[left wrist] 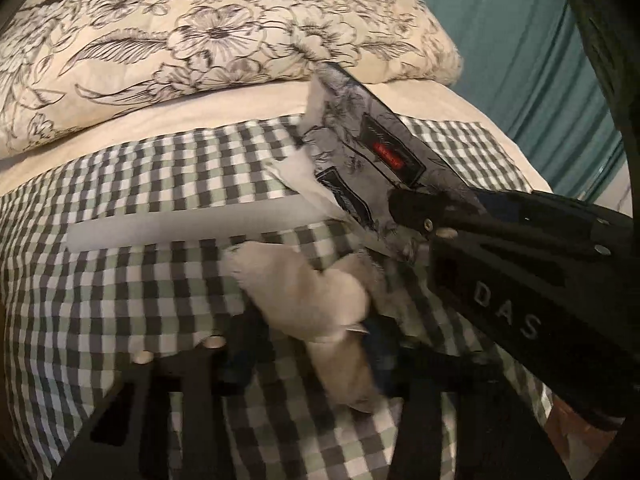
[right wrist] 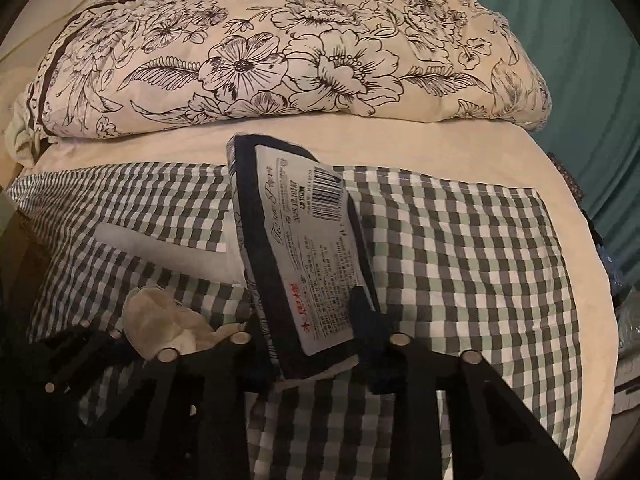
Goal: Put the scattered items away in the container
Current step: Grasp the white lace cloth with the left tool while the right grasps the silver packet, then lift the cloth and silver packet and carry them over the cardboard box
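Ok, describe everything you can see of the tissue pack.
The soft rectangular tissue pack in dark-bordered plastic wrap shows a pale printed back panel with a barcode, the script words "Tissue Paper" and red characters near its lower end. In the left wrist view its other face carries a grey floral print with a red label, and white tissue sticks out along one edge. It is tilted, its far end raised over the green-and-white checked bedcover. The right tool is shut on its near end.

A bed fills the view — a green-and-grey checked cover (right wrist: 460, 248) over a cream sheet (right wrist: 400, 140). At twelve o'clock lies a cream pillow with black flowers (right wrist: 280, 52); at two o'clock hangs a teal curtain (right wrist: 580, 40). Light is dim, warm.
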Tool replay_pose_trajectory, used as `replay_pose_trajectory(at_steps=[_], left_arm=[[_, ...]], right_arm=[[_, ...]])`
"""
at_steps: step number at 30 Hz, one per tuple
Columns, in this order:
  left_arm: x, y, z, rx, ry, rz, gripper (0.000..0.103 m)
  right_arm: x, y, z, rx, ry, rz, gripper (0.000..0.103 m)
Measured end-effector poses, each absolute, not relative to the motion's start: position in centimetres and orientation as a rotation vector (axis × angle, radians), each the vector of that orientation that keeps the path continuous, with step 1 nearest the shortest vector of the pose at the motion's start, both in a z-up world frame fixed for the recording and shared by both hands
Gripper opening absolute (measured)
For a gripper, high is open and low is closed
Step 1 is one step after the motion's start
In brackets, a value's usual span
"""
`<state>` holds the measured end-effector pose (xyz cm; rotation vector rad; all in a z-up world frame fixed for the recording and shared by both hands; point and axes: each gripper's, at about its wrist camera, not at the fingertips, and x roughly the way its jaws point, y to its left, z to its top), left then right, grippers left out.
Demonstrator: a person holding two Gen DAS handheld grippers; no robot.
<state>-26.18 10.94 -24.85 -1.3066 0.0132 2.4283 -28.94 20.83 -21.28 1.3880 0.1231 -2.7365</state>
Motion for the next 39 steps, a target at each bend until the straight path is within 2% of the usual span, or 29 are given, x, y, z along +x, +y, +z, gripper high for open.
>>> replay_pose_trajectory(at_steps=[5, 8, 39], left_arm=[[-25.8, 11.4, -24.4, -1.304, 0.021, 2.418, 0.020], [-25.6, 11.4, -24.0, -1.304, 0.024, 2.417, 0.016], [-20.1, 11.6, -16.4, -1.142, 0.098, 2.513, 0.015]], right_arm=[[-28.1, 21.6, -20.4, 1.373, 0.100, -2.761, 0.015], [-27.5, 22.1, -20.0, 1.364, 0.082, -2.761, 0.013], [-18.3, 27.1, -12.9, 1.225, -0.041, -2.934, 0.011]])
